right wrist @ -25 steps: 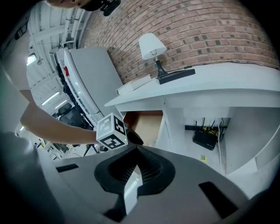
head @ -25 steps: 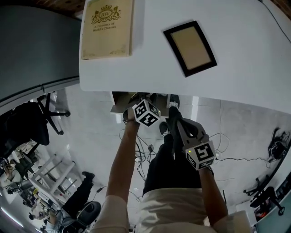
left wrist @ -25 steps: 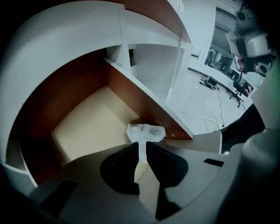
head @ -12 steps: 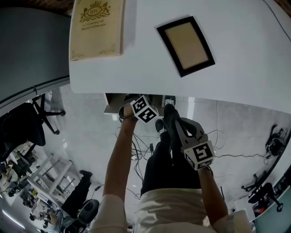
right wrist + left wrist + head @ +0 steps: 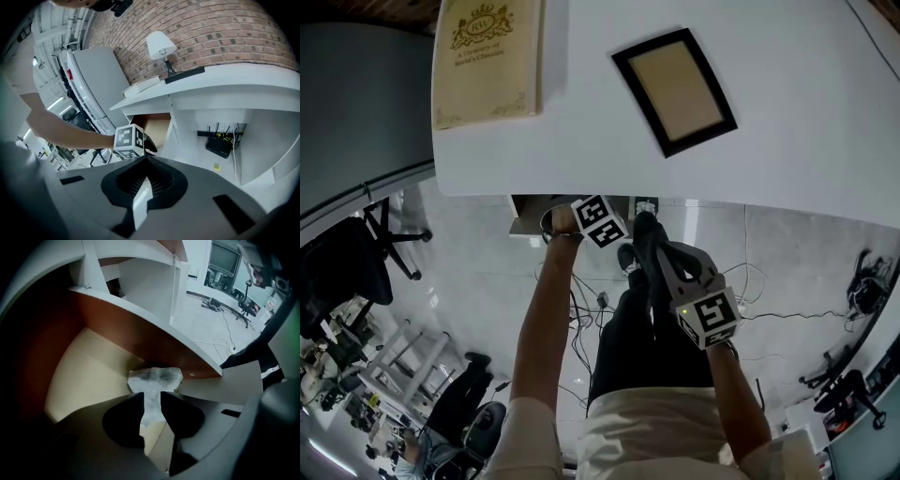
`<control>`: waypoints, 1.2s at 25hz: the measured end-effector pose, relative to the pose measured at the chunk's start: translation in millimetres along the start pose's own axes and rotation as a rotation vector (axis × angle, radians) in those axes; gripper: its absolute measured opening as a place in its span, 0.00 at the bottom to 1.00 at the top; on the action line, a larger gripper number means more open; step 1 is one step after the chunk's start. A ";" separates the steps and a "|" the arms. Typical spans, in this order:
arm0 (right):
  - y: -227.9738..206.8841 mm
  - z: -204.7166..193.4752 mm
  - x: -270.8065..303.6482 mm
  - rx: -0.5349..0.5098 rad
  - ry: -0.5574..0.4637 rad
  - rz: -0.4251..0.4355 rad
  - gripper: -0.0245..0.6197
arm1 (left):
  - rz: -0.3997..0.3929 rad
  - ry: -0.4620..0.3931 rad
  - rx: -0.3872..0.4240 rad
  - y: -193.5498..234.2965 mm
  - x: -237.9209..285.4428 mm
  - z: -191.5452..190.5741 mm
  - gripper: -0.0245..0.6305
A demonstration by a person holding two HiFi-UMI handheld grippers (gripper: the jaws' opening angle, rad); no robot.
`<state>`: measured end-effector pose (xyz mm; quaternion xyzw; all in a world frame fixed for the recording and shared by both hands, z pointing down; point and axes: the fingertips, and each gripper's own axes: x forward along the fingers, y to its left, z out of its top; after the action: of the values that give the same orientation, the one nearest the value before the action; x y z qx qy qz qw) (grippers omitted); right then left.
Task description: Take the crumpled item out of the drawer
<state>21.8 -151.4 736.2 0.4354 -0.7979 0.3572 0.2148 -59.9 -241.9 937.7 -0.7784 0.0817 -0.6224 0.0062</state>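
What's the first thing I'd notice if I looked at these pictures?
Probably the crumpled white wad lying in the open drawer, showing between the jaws of the left tool, which have just been opening. Up on the white desk lie a cream book and a black-framed picture.

The left gripper has come down toward the drawer. In the head view its cube hung a little below the counter edge over the drawer a second ago. Now it sits right against that edge. Its fingers have just been opening and now stand wide apart. The crumpled item in the drawer shows in the gap between them, with no finger pressing on it. The head view itself has swung, so the drawer, the book and the frame all lie further left in it than before.
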 end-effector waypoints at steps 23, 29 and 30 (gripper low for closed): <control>7.2 -1.7 -18.5 -0.025 0.005 -0.003 0.08 | 0.039 -0.030 0.077 0.3 -17.6 7.1 0.06; 22.1 6.4 -28.0 -0.024 -0.006 0.008 0.08 | 0.066 -0.075 0.039 -0.9 -53.9 10.0 0.06; 24.4 7.4 -32.1 -0.026 -0.008 0.008 0.08 | 0.071 -0.083 0.039 -2.4 -61.9 11.8 0.06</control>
<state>17.8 -130.7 701.0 0.4308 -0.8051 0.3460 0.2159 -61.3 -232.2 875.4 -0.7998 0.0965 -0.5906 0.0468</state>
